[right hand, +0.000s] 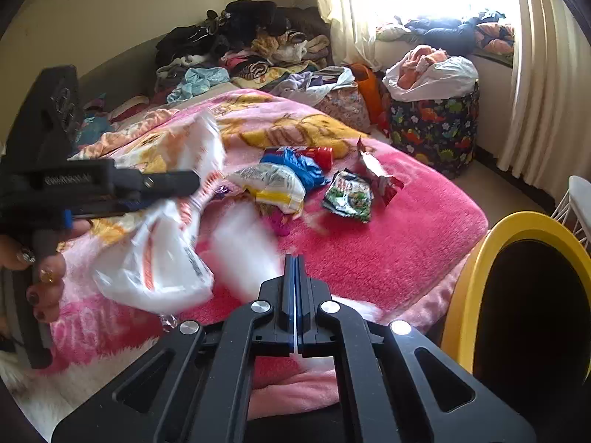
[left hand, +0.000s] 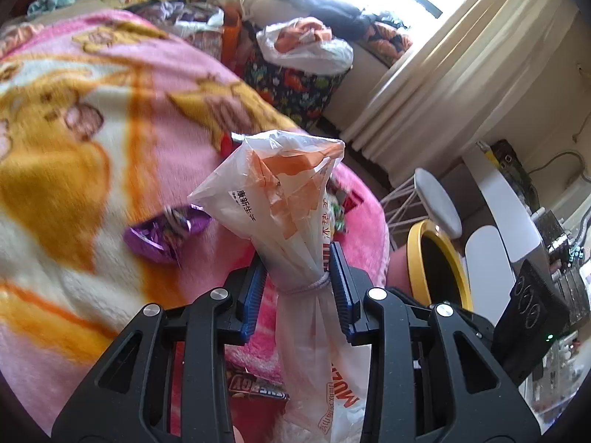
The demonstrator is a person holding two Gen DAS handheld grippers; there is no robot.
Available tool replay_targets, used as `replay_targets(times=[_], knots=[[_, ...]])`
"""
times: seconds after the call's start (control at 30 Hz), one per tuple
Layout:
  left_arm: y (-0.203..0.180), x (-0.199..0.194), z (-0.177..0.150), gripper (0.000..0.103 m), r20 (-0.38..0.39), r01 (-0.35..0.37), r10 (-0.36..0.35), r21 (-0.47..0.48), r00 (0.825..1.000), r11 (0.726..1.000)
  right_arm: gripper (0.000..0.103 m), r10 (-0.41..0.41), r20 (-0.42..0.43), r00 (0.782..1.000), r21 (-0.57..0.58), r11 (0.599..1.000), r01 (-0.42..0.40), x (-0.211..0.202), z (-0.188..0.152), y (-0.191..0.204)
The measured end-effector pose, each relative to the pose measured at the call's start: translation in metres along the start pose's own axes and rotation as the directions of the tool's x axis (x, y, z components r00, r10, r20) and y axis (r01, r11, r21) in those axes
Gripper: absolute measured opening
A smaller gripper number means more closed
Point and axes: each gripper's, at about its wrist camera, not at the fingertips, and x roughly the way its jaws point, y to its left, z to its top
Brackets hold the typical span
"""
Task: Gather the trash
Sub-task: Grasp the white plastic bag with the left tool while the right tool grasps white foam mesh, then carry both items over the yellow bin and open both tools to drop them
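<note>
**Left gripper holds a tied plastic bag above the pink blanket; right gripper pinches a thin white sheet**

In the left wrist view a crumpled plastic bag (left hand: 284,199), clear with orange print and tied with a pale band at its neck, stands at the centre of the frame between the blue pads of the left gripper (left hand: 298,271). The pads press on the neck from both sides, so the gripper is clamped on the bag. In the right wrist view the same bag (right hand: 159,258) appears blurred at the left of the frame, hanging from the left gripper (right hand: 173,184), which a hand (right hand: 40,273) with painted nails holds at the left edge.

The right gripper (right hand: 295,262) sits at the lower centre of its own view with its jaws closed together; a thin white edge shows between them, and a blurred white sheet (right hand: 243,254) lies just left of the fingertips. What that sheet is cannot be told.

More trash lies on the pink blanket (right hand: 388,243): a white, blue and yellow wrapper (right hand: 280,181) near the frame centre, a green packet (right hand: 349,195) just right of it, and a purple wrapper (left hand: 162,232) at centre left of the left wrist view. A yellow-rimmed bin (right hand: 476,269) stands at the lower right, beside the bed. A dinosaur-print basket (right hand: 436,133) topped with a white bag of clothes stands at the upper right, near the curtain (right hand: 543,85).
</note>
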Motion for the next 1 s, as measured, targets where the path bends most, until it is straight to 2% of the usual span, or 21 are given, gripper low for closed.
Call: replay_targets(times=[0.1,0.13,0.23,0.27,0.37,0.4,0.67,0.73,0.8,0.9,1.0], knots=[[-0.002,-0.007,0.004,0.027,0.024,0.000,0.000,0.002,1.000,1.000,0.001,-0.007,-0.017,1.000,-0.006,1.000,0.007,0.003,-0.001,0.000],[-0.003,-0.009,0.005,0.027,0.032,0.002,-0.002,0.002,0.999,1.000,0.001,0.024,-0.027,0.999,0.001,1.000,-0.024,0.004,-0.002,0.000],[-0.006,-0.018,0.009,0.027,0.060,0.004,-0.004,0.011,0.998,1.000,0.001,0.045,-0.048,0.998,-0.010,0.999,-0.045,0.005,-0.005,0.002],[-0.008,-0.021,0.010,0.027,0.071,0.007,-0.007,0.012,0.997,1.000,0.005,0.049,-0.053,0.997,-0.021,0.999,-0.050,0.006,-0.005,0.004],[-0.010,-0.027,0.015,0.027,0.095,0.004,-0.006,0.019,0.995,1.000,0.040,0.044,-0.091,0.995,-0.057,0.997,-0.049,0.015,-0.008,0.011],[-0.012,-0.029,0.016,0.027,0.102,0.005,-0.007,0.021,0.995,1.000,0.041,0.035,-0.102,0.994,-0.069,0.997,-0.042,0.018,-0.009,0.013],[-0.017,-0.041,0.022,0.027,0.132,0.005,-0.010,0.035,0.991,0.999,0.042,-0.055,-0.216,0.975,-0.078,0.996,0.039,0.059,-0.011,0.009],[-0.017,-0.041,0.022,0.027,0.135,0.001,-0.006,0.036,0.991,0.999,0.034,-0.063,-0.230,0.971,-0.073,0.996,0.048,0.067,-0.011,0.005],[-0.017,-0.042,0.023,0.027,0.138,-0.004,-0.001,0.037,0.990,0.999,0.024,-0.057,-0.223,0.973,-0.063,0.997,0.044,0.066,-0.010,0.003],[-0.019,-0.043,0.021,0.027,0.145,-0.009,0.004,0.038,0.989,0.999,0.017,-0.028,-0.181,0.983,-0.018,1.000,0.025,0.053,-0.011,-0.002],[-0.023,-0.045,0.021,0.027,0.154,-0.012,0.005,0.043,0.988,0.999,0.017,0.035,-0.127,0.991,0.046,0.999,-0.029,0.034,-0.011,-0.008]])
